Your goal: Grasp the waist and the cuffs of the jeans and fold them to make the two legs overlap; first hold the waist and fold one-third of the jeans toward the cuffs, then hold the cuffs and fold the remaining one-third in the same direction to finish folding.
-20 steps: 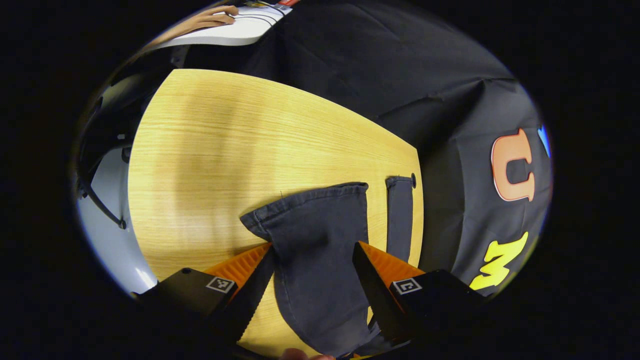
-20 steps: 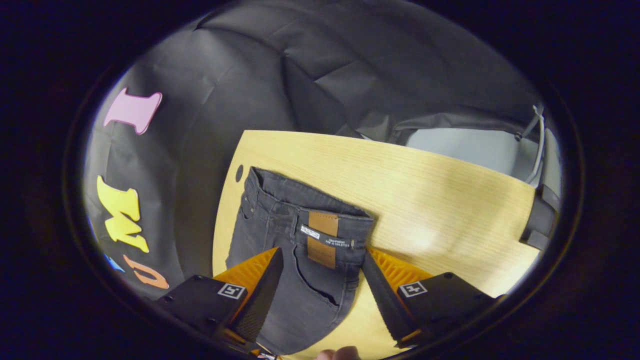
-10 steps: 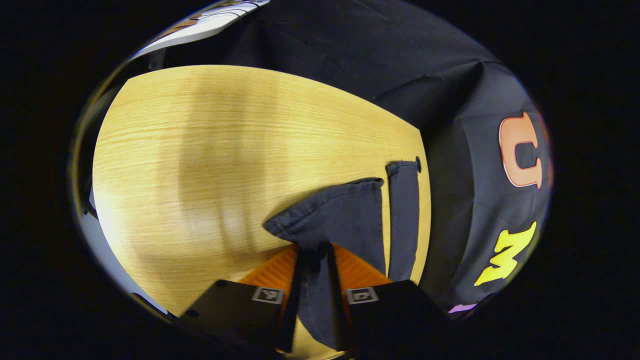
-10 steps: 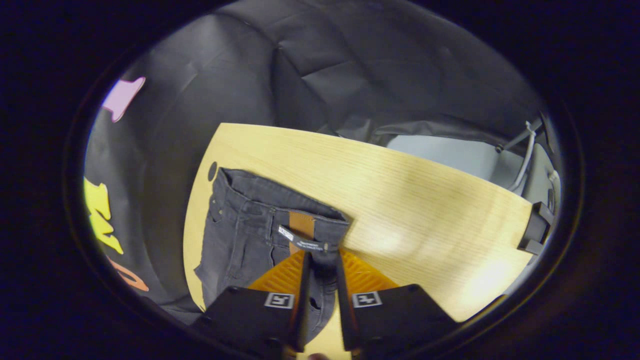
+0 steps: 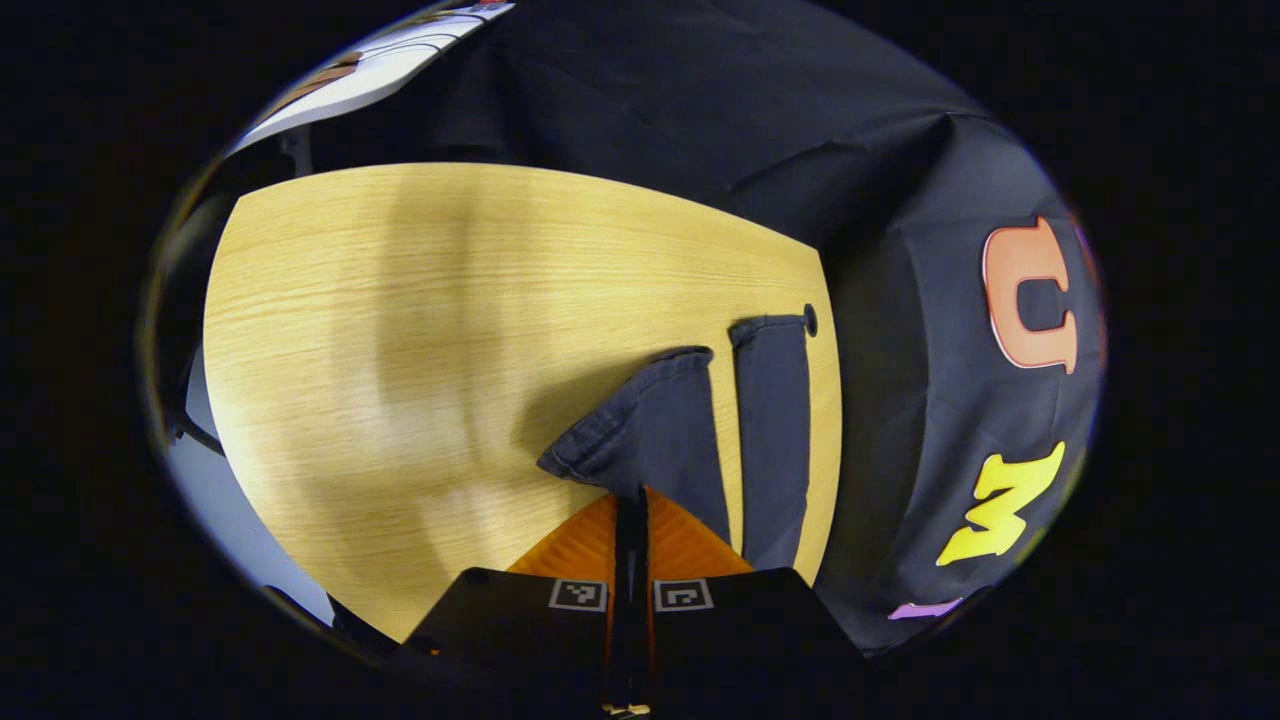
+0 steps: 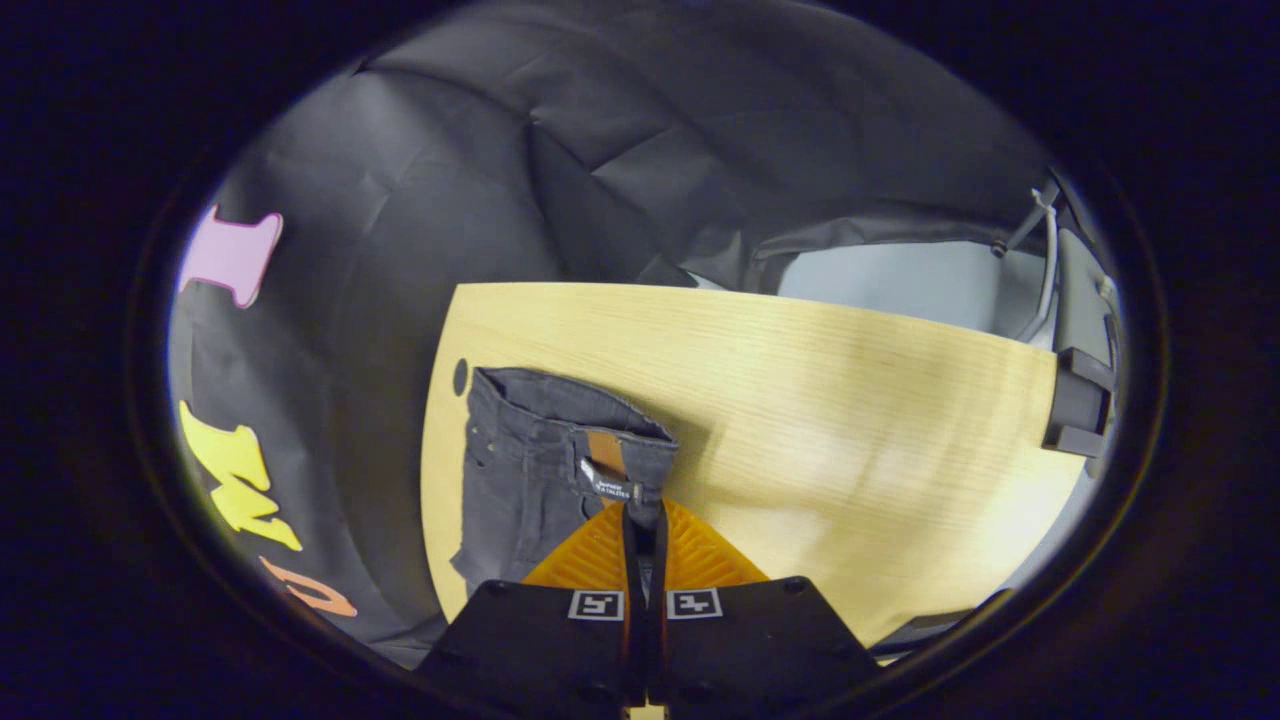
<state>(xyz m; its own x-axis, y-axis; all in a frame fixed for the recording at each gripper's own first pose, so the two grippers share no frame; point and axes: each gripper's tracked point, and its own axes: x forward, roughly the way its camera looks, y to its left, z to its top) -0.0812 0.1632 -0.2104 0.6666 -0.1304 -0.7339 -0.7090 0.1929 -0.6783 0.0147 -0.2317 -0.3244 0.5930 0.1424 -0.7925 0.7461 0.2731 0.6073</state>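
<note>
Left gripper view: my left gripper [image 5: 630, 505] clenches the near cuff [image 5: 650, 430], the far cuff [image 5: 772, 420] just beyond; my right gripper [image 6: 645, 520] clamps the waist [image 6: 560, 450].

place: recording booth | evidence: black cloth wall [image 6: 620, 130] draped behind bare wooden table [image 5: 420, 300]
</note>
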